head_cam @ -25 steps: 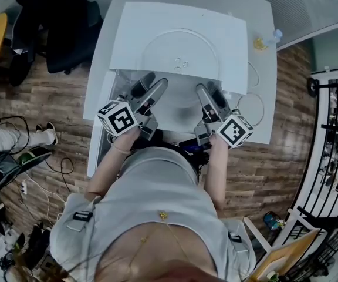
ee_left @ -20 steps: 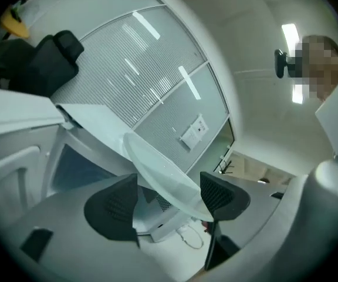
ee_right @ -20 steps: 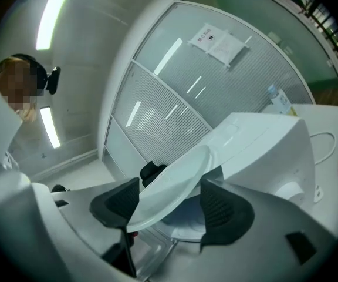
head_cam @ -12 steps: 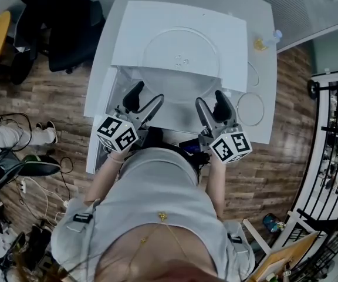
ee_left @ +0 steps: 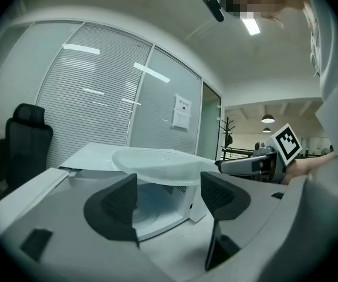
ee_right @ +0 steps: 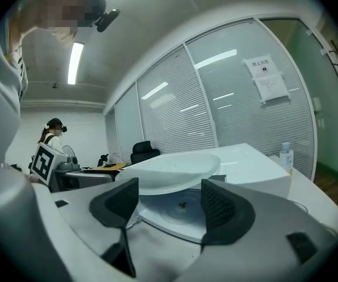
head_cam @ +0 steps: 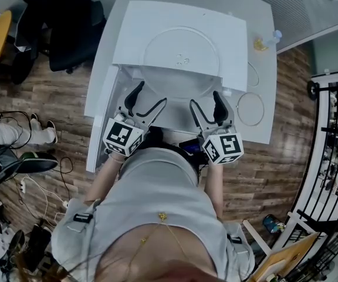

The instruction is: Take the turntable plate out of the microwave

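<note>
Plate: clear round glass turntable plate (head_cam: 181, 60), apparently resting on the roof of the boxy white microwave (head_cam: 137, 22), near rim jutting past the roof's front edge over the open cavity.
Left gripper (head_cam: 149, 98): jaws just spread to full width, nothing between them, short of the rim.
Right gripper (head_cam: 206, 101): jaws wide apart, likewise empty.
Bearing: plate dead ahead of both and a little higher, lying flat, rim-on; about equally near to either.
</note>
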`<state>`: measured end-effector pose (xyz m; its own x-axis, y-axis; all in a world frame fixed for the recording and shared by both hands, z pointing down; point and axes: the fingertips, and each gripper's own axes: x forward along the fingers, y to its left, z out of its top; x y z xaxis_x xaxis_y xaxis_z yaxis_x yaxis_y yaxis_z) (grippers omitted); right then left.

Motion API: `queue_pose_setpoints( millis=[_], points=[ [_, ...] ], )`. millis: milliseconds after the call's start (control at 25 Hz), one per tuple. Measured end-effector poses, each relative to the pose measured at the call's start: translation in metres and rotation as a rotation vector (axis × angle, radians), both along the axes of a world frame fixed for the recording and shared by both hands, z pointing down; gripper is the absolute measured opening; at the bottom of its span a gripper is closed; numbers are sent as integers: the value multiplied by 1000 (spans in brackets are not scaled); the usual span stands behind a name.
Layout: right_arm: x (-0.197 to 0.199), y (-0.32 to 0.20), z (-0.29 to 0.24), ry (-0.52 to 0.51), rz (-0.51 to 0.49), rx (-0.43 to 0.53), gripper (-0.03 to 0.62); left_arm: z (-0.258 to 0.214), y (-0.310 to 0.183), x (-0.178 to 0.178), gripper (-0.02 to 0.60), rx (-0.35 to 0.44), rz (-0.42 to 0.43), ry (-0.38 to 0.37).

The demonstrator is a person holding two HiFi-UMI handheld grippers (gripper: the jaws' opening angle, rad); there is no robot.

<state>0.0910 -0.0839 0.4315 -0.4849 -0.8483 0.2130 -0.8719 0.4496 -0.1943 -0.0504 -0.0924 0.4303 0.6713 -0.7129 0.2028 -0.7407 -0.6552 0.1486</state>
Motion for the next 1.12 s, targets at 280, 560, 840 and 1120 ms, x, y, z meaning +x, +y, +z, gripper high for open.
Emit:
queue_pose_setpoints(
  millis=[280, 560, 840, 1120],
  points=[
    [2, -12, 5, 2, 26, -17, 313, 4, -3, 5, 337, 3, 12, -10],
    [6, -30, 2, -36, 74, 2, 313, 14, -12, 13, 337, -62, 27, 47],
    [2, -44, 0, -1, 76, 16, 313, 8, -25, 11, 341, -28, 4, 33],
    [0, -61, -5, -22, 103, 36, 313, 3, -42, 8, 341, -13, 3, 48]
  ],
)
